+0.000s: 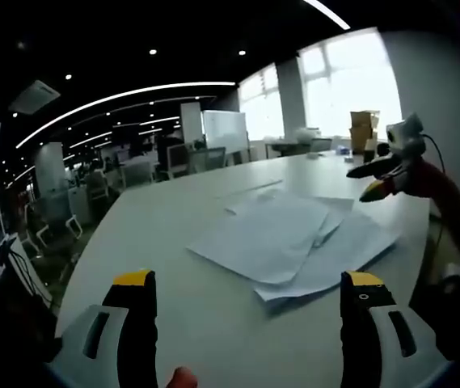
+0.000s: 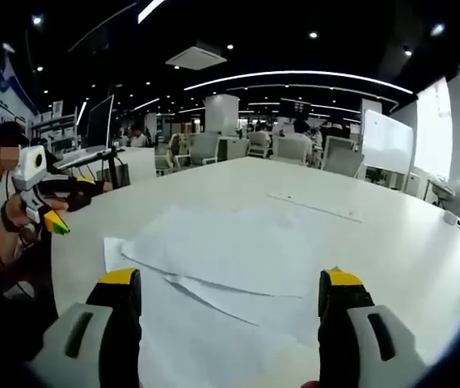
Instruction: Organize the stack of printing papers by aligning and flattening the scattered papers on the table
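We see the papers (image 1: 294,234) lying in the middle of the white table (image 1: 173,267), fanned out over each other with their corners pointing in different directions; in the right gripper view the same papers (image 2: 238,259) lie just in front of the jaws, and one sheet sticks out toward the left edge. Nothing is aligned yet, so we judge that the task is at its beginning. Our left gripper (image 1: 250,295) hovers above the table near the papers with its jaws wide apart and nothing between them. Our right gripper (image 2: 230,295) is also spread open and empty, low over the near sheets; in the left gripper view it (image 1: 367,182) shows beyond the far side of the papers. To do this step well, we think the two grippers should come to opposite edges of the pile and push the sheets inward together, low and slowly, because thin paper may buckle or slide under another sheet. After this we would press the stack flat. As for containers, some cardboard boxes (image 1: 365,129) stand by the window, well apart from the papers; we cannot tell what is in them.
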Available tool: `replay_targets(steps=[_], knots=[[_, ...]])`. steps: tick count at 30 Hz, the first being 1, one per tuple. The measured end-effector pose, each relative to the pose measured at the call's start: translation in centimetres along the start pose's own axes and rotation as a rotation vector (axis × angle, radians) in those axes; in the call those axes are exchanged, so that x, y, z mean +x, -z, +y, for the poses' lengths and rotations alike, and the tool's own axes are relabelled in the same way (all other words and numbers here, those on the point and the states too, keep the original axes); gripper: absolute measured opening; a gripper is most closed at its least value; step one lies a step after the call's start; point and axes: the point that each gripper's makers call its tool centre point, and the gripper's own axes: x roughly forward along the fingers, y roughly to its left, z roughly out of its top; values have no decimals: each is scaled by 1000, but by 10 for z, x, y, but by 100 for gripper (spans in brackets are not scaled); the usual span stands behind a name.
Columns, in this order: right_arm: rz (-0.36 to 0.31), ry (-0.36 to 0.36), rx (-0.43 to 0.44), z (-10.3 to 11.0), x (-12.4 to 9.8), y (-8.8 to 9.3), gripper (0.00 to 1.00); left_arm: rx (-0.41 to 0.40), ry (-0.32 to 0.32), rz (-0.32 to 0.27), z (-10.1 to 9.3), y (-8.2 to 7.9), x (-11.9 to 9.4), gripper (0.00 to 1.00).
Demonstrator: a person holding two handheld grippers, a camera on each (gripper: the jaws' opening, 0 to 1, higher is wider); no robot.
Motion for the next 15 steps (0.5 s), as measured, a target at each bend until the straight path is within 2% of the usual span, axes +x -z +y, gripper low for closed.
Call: replay_targets(steps=[15], knots=[[-1,-16,8,5,10,-2,86,1,1,-2,2,-1,0,97]])
